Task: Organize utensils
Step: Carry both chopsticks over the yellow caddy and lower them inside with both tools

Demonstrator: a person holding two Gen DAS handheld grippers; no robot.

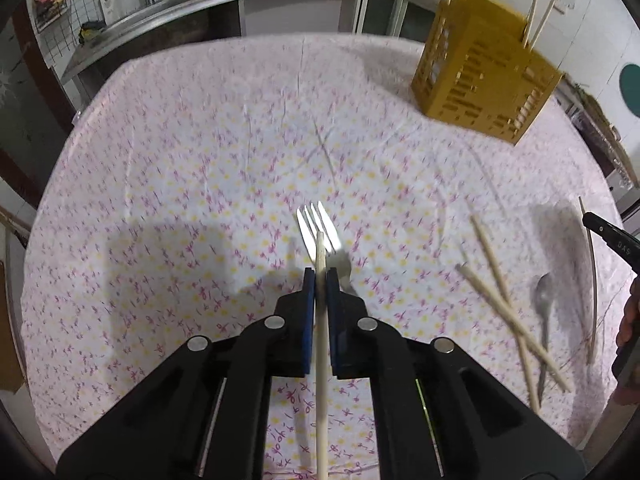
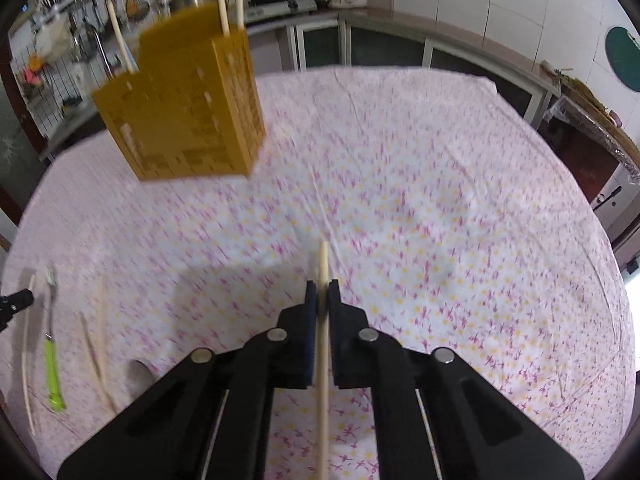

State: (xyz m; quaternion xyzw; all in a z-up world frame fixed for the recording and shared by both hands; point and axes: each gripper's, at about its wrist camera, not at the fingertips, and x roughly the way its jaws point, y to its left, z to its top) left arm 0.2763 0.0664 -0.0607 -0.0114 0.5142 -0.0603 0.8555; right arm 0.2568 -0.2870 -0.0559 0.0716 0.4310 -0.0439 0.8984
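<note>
Between the blue pads of the left gripper (image 1: 320, 276), in the left wrist view, a pale chopstick (image 1: 321, 360) is clamped, the jaws being closed right up against it. Its tip is seen over a metal fork (image 1: 320, 236) that lies on the flowered tablecloth (image 1: 200, 160) just ahead of the fingers. Two more chopsticks (image 1: 508, 304) are crossed on the cloth to the right, over a metal spoon (image 1: 543, 300). A yellow slotted utensil holder (image 1: 480, 76) stands at the far right of the table, well apart from the gripper, with three chopsticks standing in it. At the right edge the tip of the right gripper (image 1: 612, 240) is visible with a thin stick beside it.

From the right wrist view, much of it motion-blurred, the right gripper (image 2: 322, 300) is seen closed on another chopstick (image 2: 323, 344), which runs forward between the pads. The utensil holder (image 2: 180, 108) is seen to the upper left, chopsticks rising from its top. On the cloth (image 2: 440, 200) at far left a green-handled fork (image 2: 52, 364) lies beside loose chopsticks (image 2: 94, 356), near the dark tip of the left gripper (image 2: 16, 304).
</note>
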